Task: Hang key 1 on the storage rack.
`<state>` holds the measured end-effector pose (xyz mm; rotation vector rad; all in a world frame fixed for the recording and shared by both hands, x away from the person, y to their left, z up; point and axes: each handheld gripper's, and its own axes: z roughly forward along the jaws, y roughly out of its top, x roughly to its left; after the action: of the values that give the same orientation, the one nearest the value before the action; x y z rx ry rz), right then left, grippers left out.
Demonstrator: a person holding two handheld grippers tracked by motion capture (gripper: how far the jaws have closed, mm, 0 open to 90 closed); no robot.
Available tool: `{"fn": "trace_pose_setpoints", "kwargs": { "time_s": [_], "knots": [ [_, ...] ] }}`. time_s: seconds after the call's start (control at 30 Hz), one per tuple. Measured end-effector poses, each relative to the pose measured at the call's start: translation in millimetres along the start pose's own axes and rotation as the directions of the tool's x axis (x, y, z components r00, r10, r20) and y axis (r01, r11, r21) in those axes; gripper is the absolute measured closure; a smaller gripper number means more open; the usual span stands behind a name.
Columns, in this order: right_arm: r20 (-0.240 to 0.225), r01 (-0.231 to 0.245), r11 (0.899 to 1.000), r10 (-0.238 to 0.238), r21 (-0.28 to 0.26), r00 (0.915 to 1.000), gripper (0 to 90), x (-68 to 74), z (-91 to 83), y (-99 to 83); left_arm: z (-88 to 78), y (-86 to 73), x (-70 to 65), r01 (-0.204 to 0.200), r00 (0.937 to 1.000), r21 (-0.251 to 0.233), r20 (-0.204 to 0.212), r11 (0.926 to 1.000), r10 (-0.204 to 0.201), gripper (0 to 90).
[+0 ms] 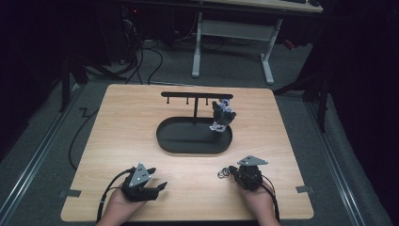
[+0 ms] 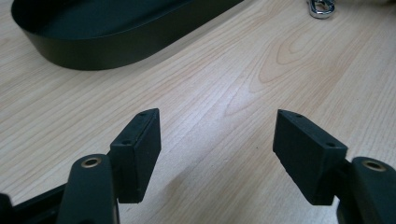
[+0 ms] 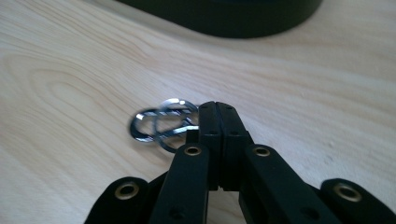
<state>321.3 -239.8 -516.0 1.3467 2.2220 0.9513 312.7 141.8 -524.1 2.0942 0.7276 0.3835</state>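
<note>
High view: R gripper (image 1: pixel 234 173) sits at the near right of the counter (image 1: pixel 122 122), fingers pressed together on the key rings (image 1: pixel 223 173), which lie on the wood just left of its tip. Judged reason: a flat ring gives little to pinch, so approach is low and from the side. L gripper (image 1: pixel 157 187) rests at the near left, well apart, idle. Ahead stands a black oval tray (image 1: pixel 169 141) with a hook rack (image 1: pixel 196 95); a small dark keychain figure (image 1: pixel 222 116) hangs at its right end. Likely destination is a free hook.

L gripper view: fingers (image 2: pixel 140 149) spread wide over bare wood, nothing between. Tray wall at top left, rings at top right.

R gripper view: fingers shut, rings (image 3: pixel 161 125) caught at the tip, left side; blur hides the grip depth. Tray wall ahead is the obstacle: lift must clear it.
</note>
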Motion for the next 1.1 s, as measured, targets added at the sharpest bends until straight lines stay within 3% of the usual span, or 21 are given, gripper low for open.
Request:
{"fn": "trace_pose_setpoints", "kwargs": {
  "time_s": [0.03, 0.07, 0.1, 0.27, 0.4, 0.53, 0.7, 0.97, 1.1],
  "knots": [
    [-0.034, 0.017, 0.999, -0.018, -0.03, 0.9992, 90.0, 10.9, -2.6, 6.8, -0.6, -0.9, 0.8, 0.002, 1.0, 0.0, -0.003, 1.0, -0.002, 32.9],
    [-0.034, 0.017, 0.999, -0.018, -0.03, 0.9992, 90.0, 10.9, -2.6, 6.8, -1.0, -1.6, 1.3, 0.006, 1.0, 0.002, -0.006, 1.0, -0.006, 32.9],
    [-0.059, 0.052, 0.998, -0.054, -0.034, 0.9968, 90.0, 23.2, 1.8, 13.3, -2.4, -3.3, 2.1, 0.012, 0.9999, 0.004, -0.012, 0.9999, -0.012, 32.9],
    [-0.059, 0.112, 0.994, -0.111, 0.002, 0.992, 90.0, 36.3, 21.0, 21.9, -7.5, -6.8, 0.9, 0.019, 0.9996, 0.002, -0.019, 0.9998, -0.019, 33.0],
    [-0.051, 0.104, 0.994, -0.103, 0.028, 0.9934, 90.0, 32.8, 27.7, 21.5, -10.4, -7.3, 1.1, 0.023, 0.9995, -0.006, -0.02, 0.9997, -0.023, 33.0],
    [-0.052, 0.102, 0.994, -0.1, 0.033, 0.9936, 90.0, 29.0, 23.8, 15.8, -7.5, -4.5, 1.9, 0.022, 0.9997, -0.006, -0.008, 0.9998, -0.022, 33.0],
    [-0.049, 0.099, 0.994, -0.097, 0.045, 0.994, 90.0, 26.6, 16.0, 6.0, -2.3, 1.6, -2.9, -0.008, 0.9999, -0.014, 0.008, 0.9999, 0.008, 32.9],
    [-0.027, 0.072, 0.996, -0.07, 0.052, 0.9971, 89.3, 21.3, -7.7, -14.2, 5.1, 10.1, -7.2, -0.029, 0.999, -0.027, 0.035, 0.9992, 0.029, 33.0],
    [0.019, 0.035, 0.999, -0.035, 0.013, 0.9992, 88.1, 9.6, -27.8, -22.6, 8.2, 13.0, -8.3, -0.035, 0.9984, -0.03, 0.043, 0.9989, 0.036, 33.0]
  ]
}}
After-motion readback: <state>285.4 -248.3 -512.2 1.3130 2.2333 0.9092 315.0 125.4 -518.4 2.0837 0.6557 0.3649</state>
